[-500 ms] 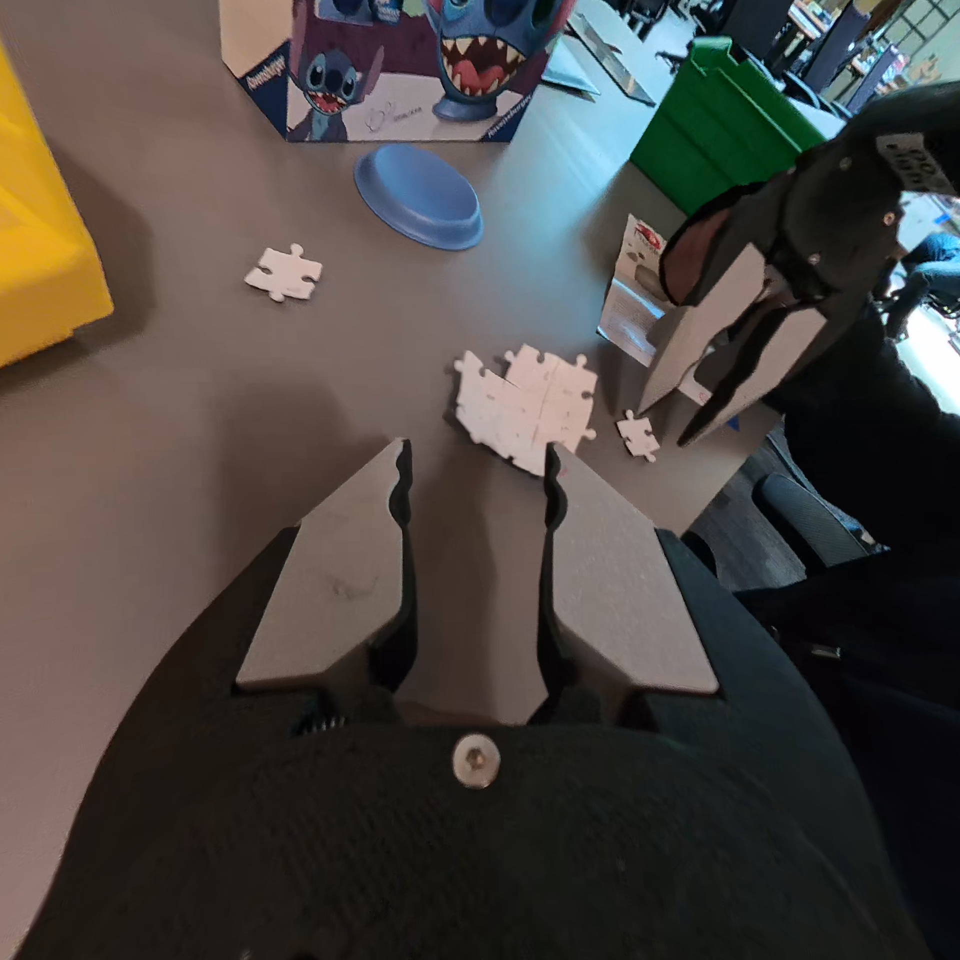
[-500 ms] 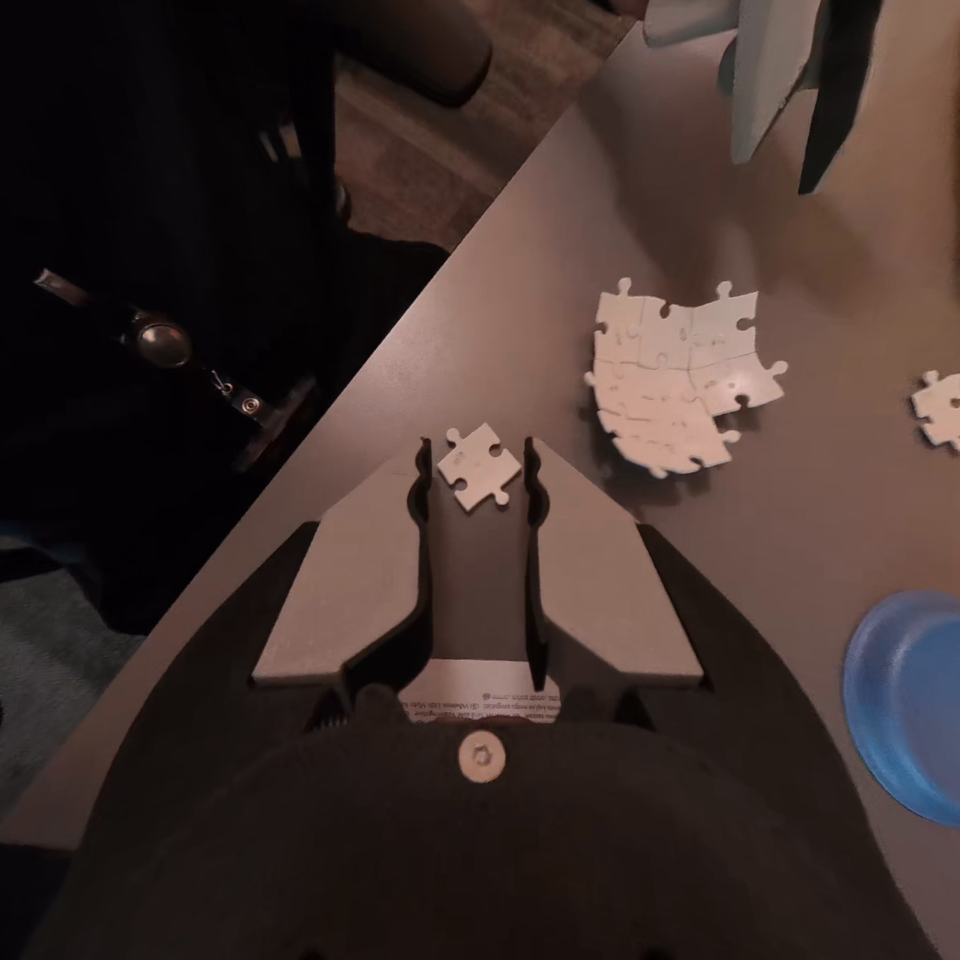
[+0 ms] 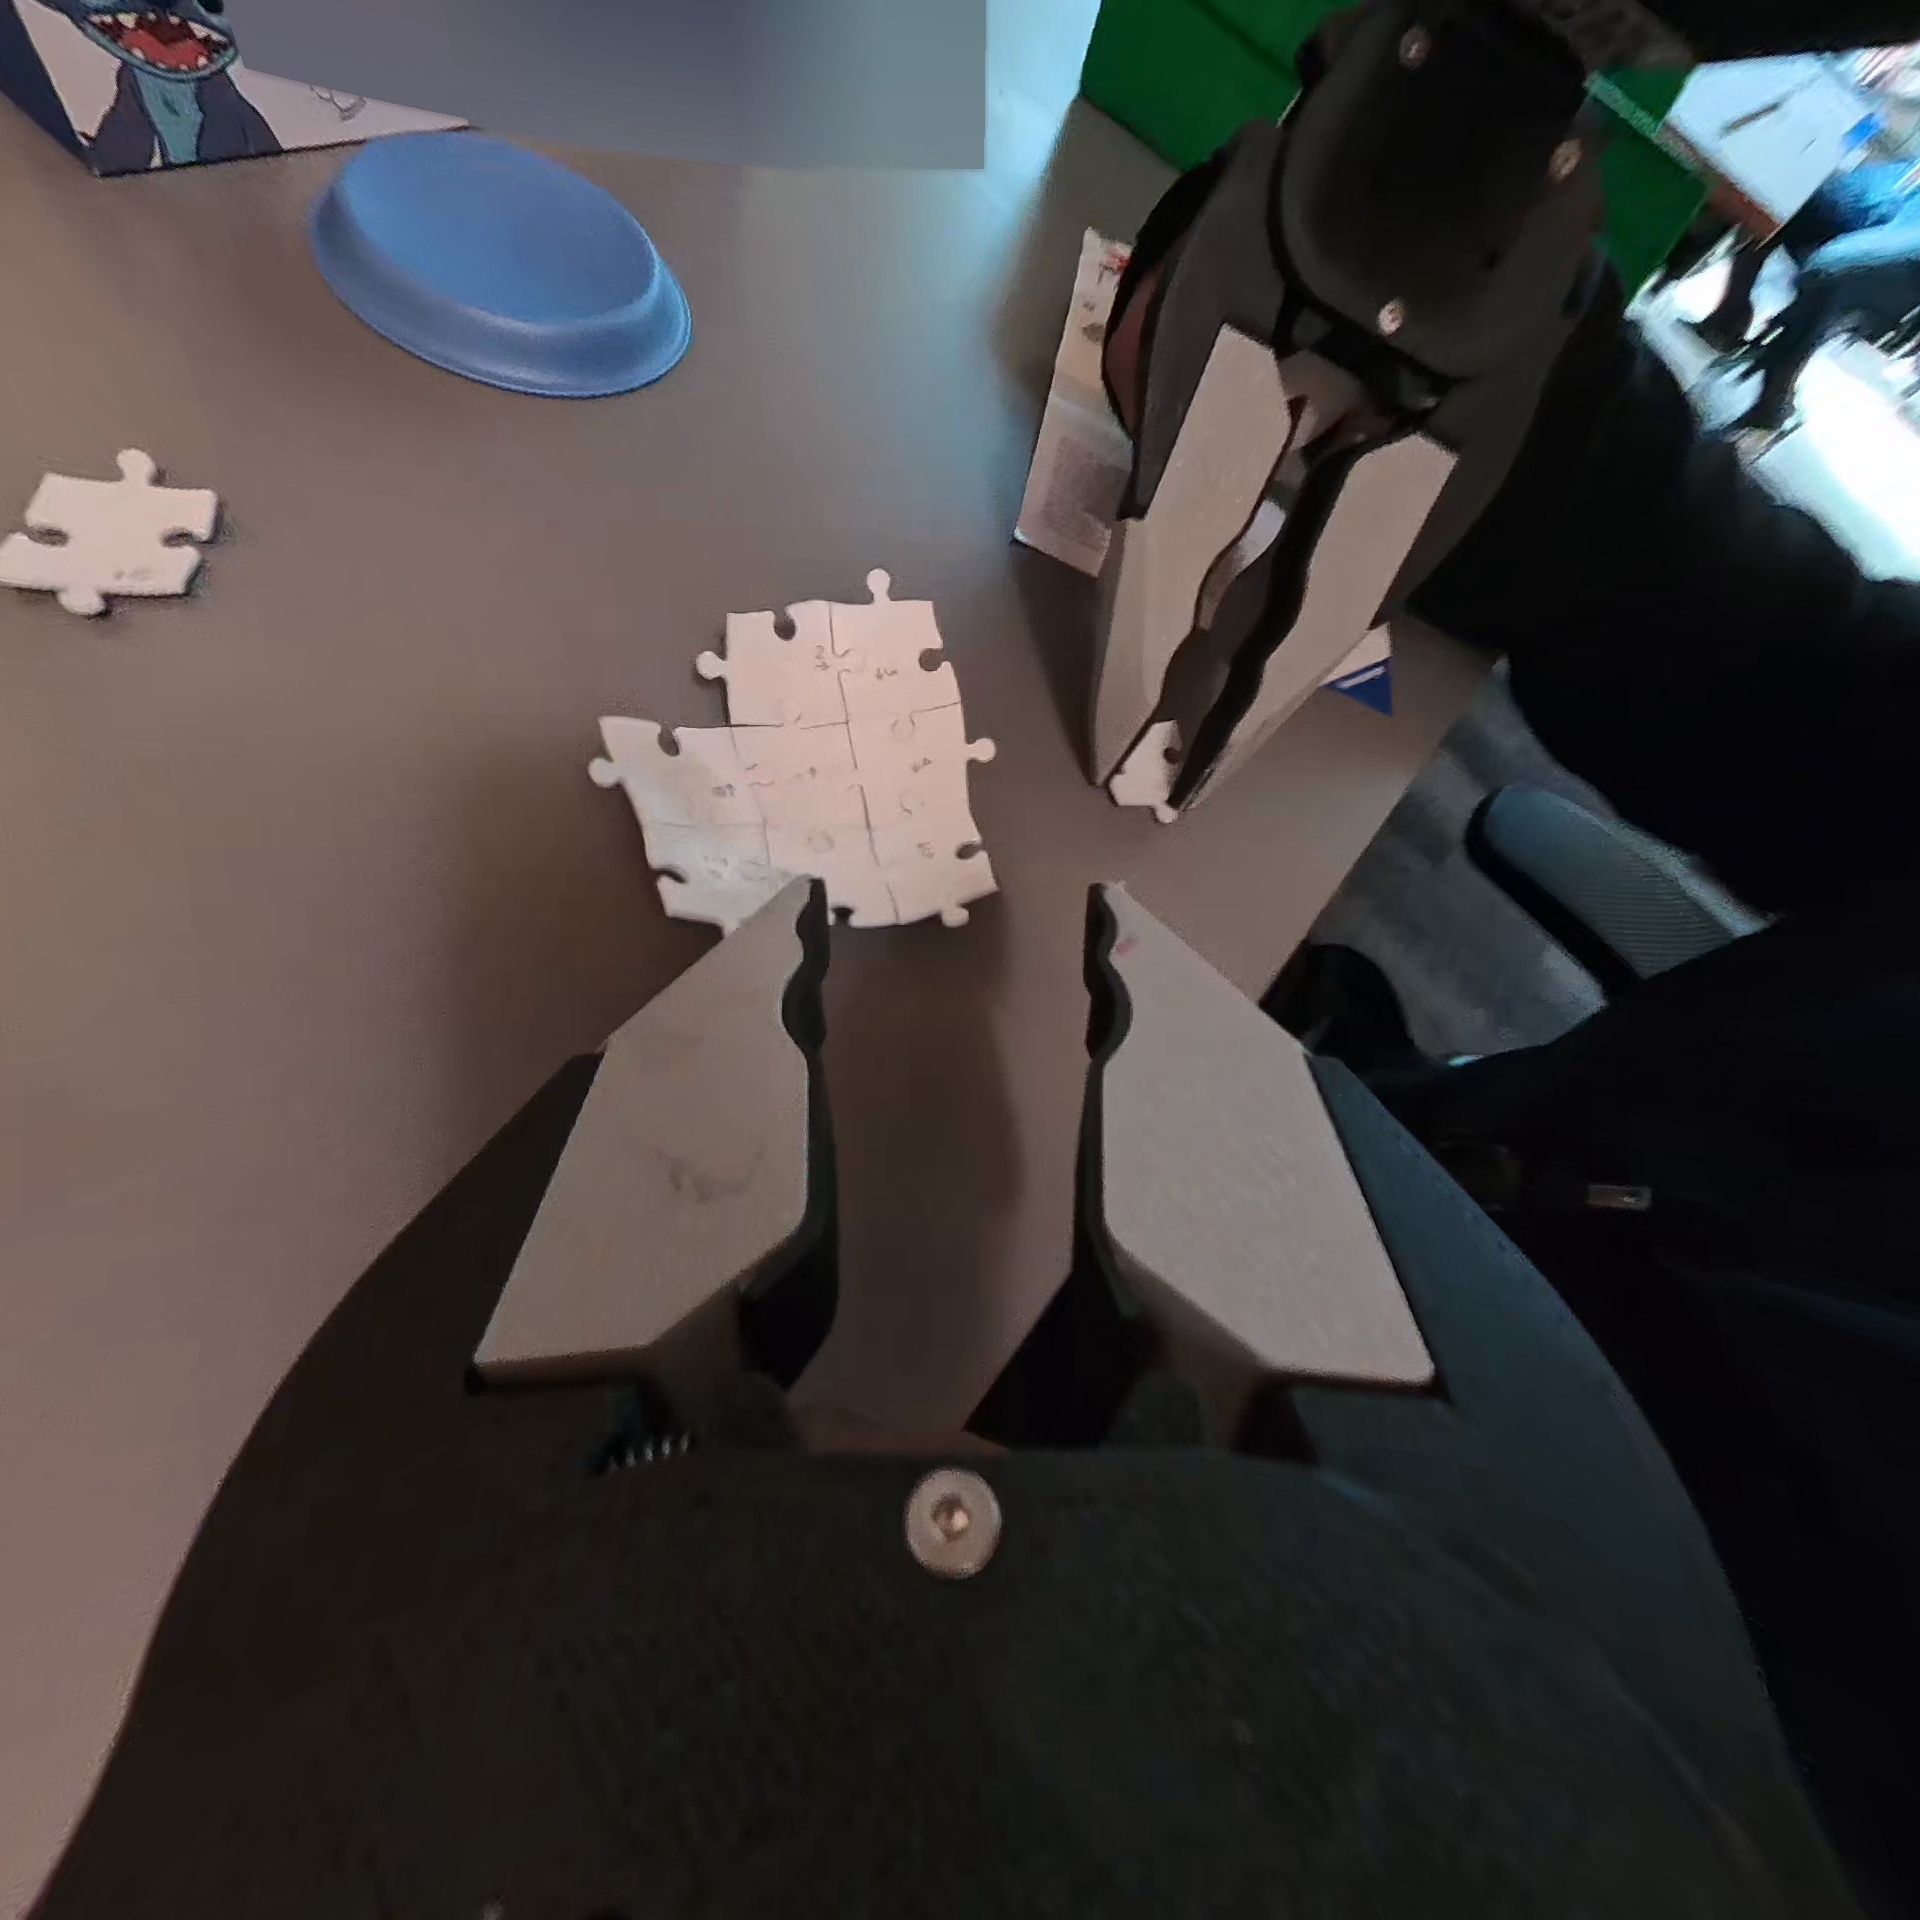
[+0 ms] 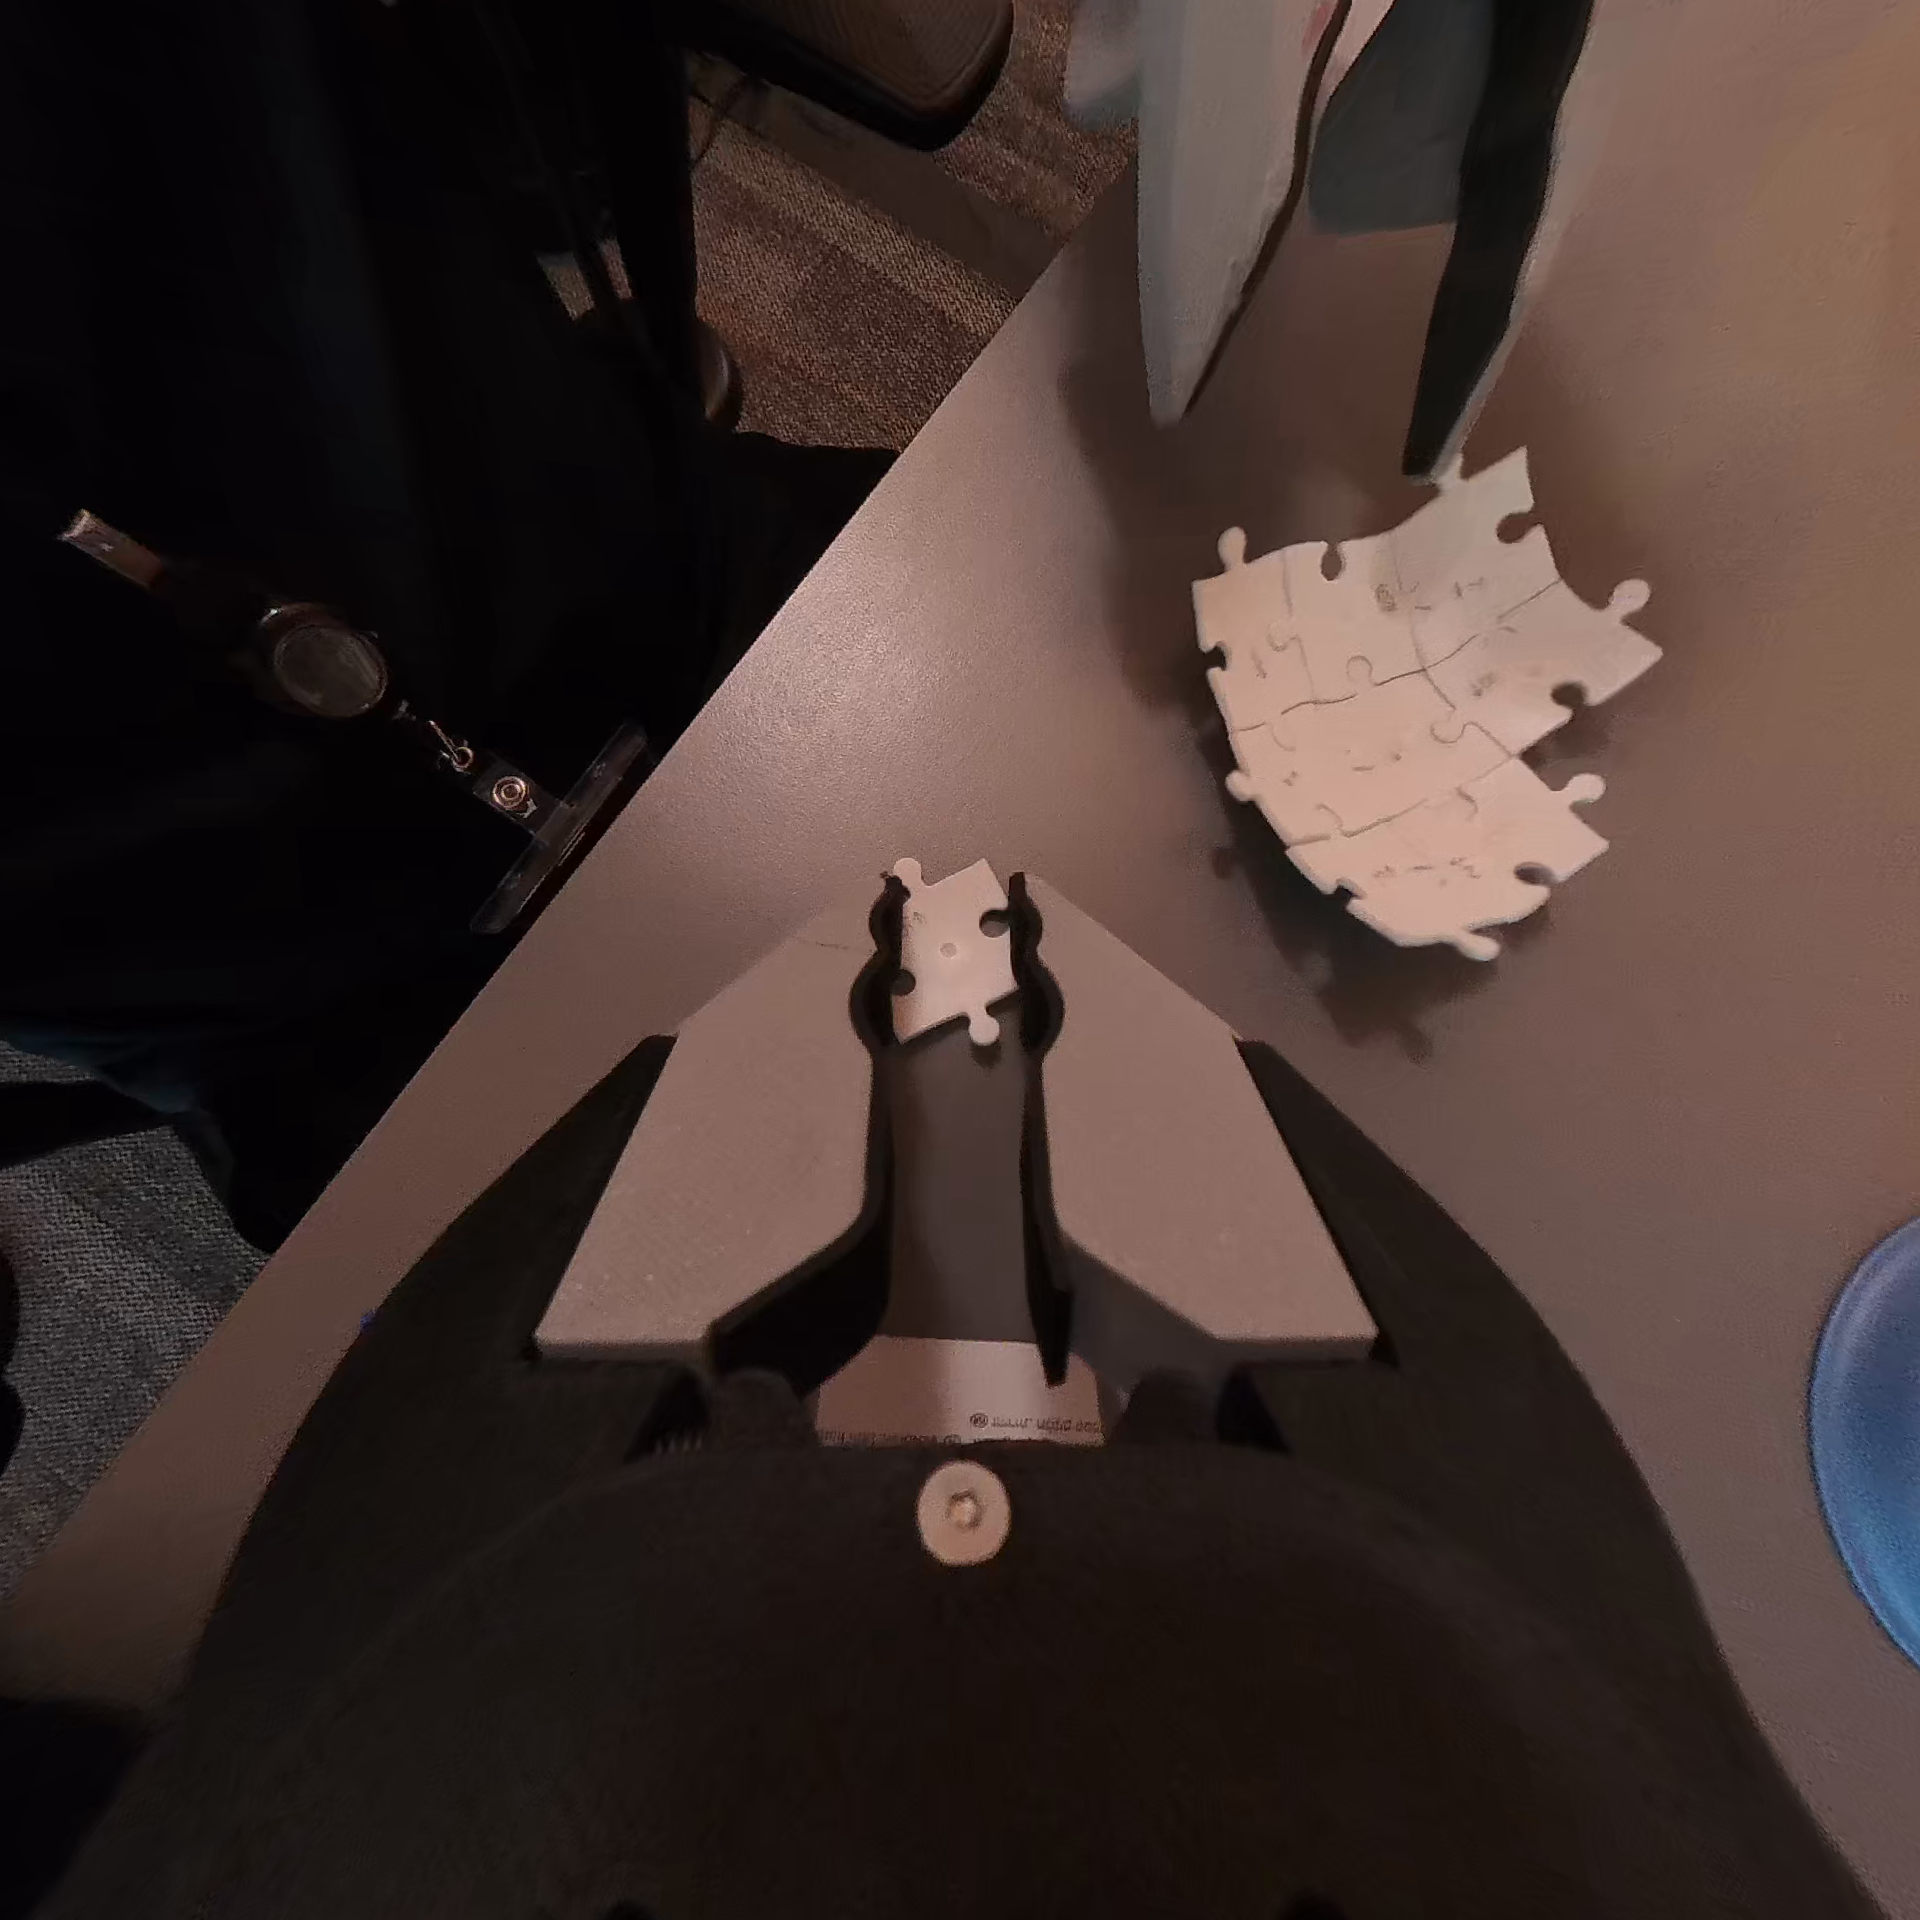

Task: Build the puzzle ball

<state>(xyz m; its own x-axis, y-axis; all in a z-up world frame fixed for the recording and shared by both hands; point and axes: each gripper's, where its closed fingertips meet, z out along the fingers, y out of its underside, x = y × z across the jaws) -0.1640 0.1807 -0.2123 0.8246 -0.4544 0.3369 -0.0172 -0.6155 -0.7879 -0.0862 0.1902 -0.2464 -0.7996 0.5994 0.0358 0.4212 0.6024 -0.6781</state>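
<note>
White puzzle piece (image 4: 954, 954) pinched in the right gripper (image 4: 956, 904); left gripper (image 3: 951, 899) gapes empty beside the joined patch (image 3: 821, 769)

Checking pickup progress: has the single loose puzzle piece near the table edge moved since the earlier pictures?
Yes. The loose piece no longer lies flat on the table; the right gripper is shut on it, tilted up.

Faint unreadable handwritten marks on the joined puzzle pieces (image 3: 821, 779).
</note>
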